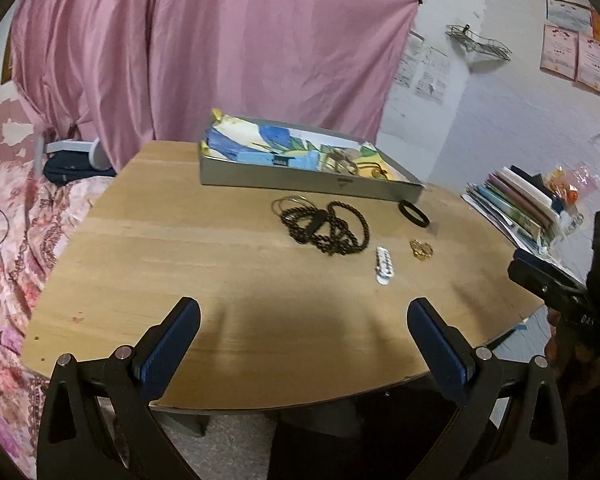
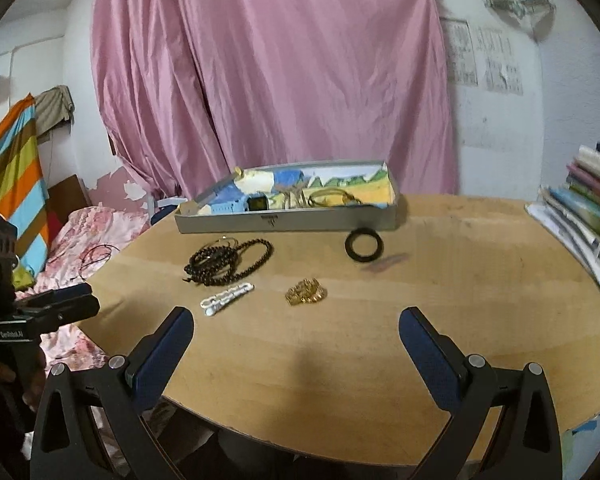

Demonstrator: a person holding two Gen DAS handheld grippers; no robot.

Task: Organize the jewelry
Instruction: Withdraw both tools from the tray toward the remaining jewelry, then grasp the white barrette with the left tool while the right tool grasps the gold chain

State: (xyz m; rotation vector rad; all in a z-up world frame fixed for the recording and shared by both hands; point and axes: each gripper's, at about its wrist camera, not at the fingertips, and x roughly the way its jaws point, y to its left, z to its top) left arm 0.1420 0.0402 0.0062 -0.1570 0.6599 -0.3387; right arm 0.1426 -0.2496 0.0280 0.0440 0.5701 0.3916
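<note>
Both grippers, left (image 1: 304,320) and right (image 2: 296,330), hang spread wide and empty over the tabletop's (image 2: 460,300) near edge. Beads (image 2: 228,260), white clip (image 2: 227,295), gold piece (image 2: 306,291) and black ring (image 2: 364,243) lie mid-table; tray (image 2: 288,220) at the far edge holds what looks like a watch (image 2: 257,202).

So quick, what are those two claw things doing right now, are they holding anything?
Left gripper: jaws wide open, holding nothing, above the near edge of the table.
Right gripper: jaws wide open, holding nothing, short of the gold jewelry piece.

Pink curtain (image 2: 268,80) behind wooden worktop (image 2: 340,360), white walls (image 2: 500,128), floral bed (image 1: 12,240) at left edge, stacked books (image 2: 592,216) at right edge
</note>
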